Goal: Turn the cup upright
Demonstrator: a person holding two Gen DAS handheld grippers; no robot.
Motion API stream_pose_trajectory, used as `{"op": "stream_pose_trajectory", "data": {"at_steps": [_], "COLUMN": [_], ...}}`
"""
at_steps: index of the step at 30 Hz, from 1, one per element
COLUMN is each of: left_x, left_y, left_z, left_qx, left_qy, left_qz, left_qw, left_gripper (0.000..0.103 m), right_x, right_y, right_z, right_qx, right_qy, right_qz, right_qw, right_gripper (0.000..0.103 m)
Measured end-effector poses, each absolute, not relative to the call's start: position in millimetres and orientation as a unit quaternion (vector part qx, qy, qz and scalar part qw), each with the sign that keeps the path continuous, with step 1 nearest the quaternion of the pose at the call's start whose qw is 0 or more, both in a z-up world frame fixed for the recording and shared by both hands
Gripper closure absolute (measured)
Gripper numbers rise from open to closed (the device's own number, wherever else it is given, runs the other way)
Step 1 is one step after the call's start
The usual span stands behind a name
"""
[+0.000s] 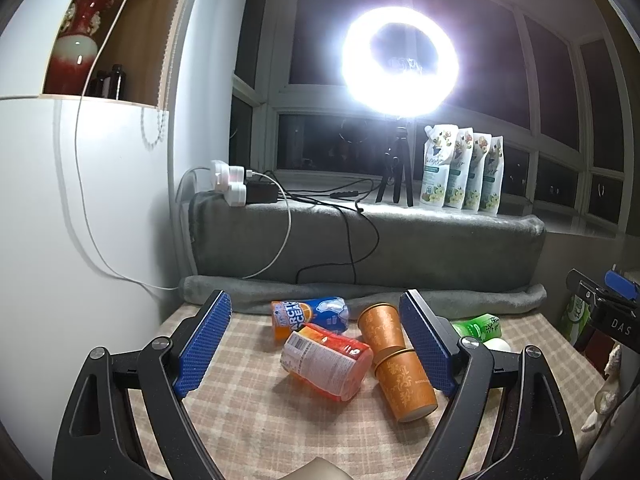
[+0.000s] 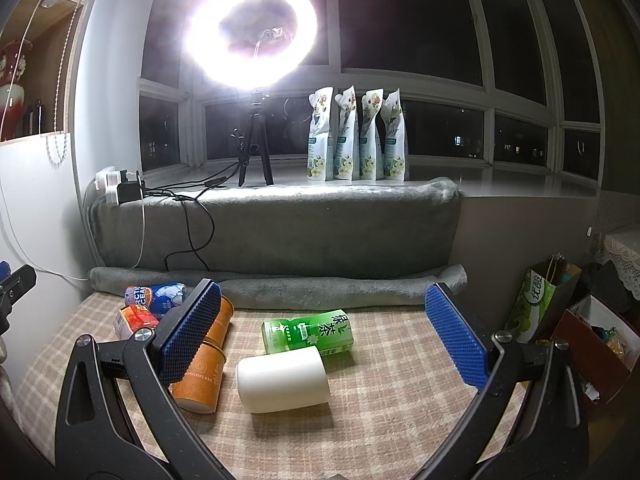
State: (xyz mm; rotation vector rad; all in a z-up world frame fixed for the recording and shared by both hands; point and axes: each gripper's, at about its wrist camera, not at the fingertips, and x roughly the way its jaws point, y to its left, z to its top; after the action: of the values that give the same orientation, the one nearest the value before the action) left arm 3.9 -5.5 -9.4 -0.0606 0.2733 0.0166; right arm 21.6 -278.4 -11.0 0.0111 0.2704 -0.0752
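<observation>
The white cup (image 2: 283, 378) lies on its side between the spread fingers of the right tongs (image 2: 324, 332), nearer the left finger, touching the green bottle (image 2: 308, 332) beyond it. Both tongs gape, holding nothing; the left tongs (image 1: 320, 344) hover over two orange cups (image 1: 394, 360) and a pink-orange bottle (image 1: 326, 362). The white cup looks light, stiff and smooth, likely to roll; I'd pinch it across mid-body, gently, then tip it onto its base
</observation>
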Motion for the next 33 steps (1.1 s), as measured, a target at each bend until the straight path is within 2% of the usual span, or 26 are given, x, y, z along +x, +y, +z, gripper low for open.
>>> {"op": "stream_pose_trajectory", "data": {"at_steps": [24,33], "left_x": [8,14], "left_y": [-9,-5], "left_z": [-12,-14], "left_qx": [-0.027,-0.026], "left_qy": [0.142,0.151], "left_qz": [0.004,0.003], "left_qw": [0.989,0.988], "left_gripper": [0.017,0.017], "right_x": [24,37], "right_y": [-276,-267], "right_z": [-18,-26], "right_qx": [0.005,0.005], "right_qy": [0.14,0.166], "right_qz": [-0.034,-0.01], "right_qw": [0.99,0.986], "right_gripper": [0.0,0.0]}}
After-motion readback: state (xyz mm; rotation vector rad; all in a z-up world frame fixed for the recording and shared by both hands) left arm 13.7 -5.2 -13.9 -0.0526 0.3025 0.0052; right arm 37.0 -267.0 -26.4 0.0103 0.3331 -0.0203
